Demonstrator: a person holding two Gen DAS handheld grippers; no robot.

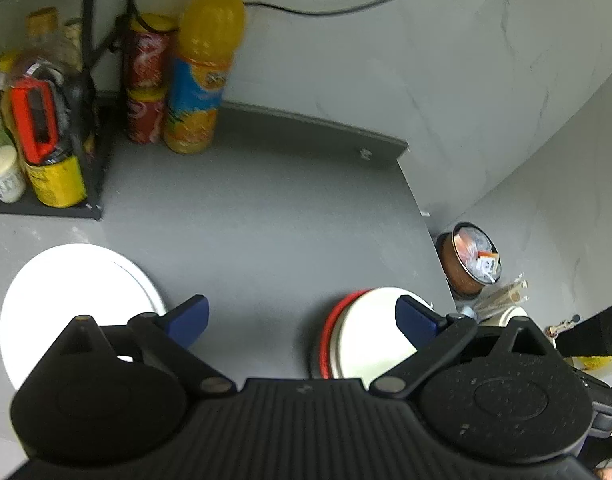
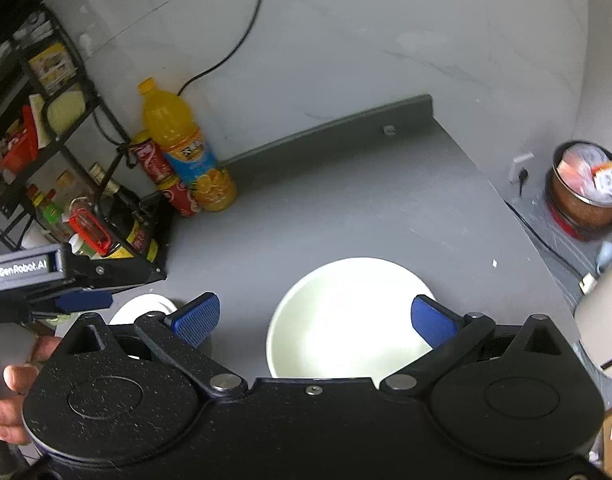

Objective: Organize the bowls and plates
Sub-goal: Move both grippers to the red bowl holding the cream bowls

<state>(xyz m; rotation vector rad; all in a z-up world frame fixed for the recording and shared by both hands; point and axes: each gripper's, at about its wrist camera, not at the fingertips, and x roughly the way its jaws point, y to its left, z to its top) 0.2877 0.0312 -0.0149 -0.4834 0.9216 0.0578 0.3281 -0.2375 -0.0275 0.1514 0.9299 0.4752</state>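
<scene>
Hovering my right claw (image 2: 314,318) wide open, white bowl (image 2: 346,316) just ahead between its fingers; left claw (image 1: 302,318) open too, white plate (image 1: 66,300) to its left on the bench (image 1: 266,220).

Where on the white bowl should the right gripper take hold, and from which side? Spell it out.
Grip the near rim of the white bowl, coming from above and the front. It sits upright with its mouth open, so one finger can probably go inside the wall and one outside. The right gripper is open with the rim between its fingers, holding nothing.
</scene>
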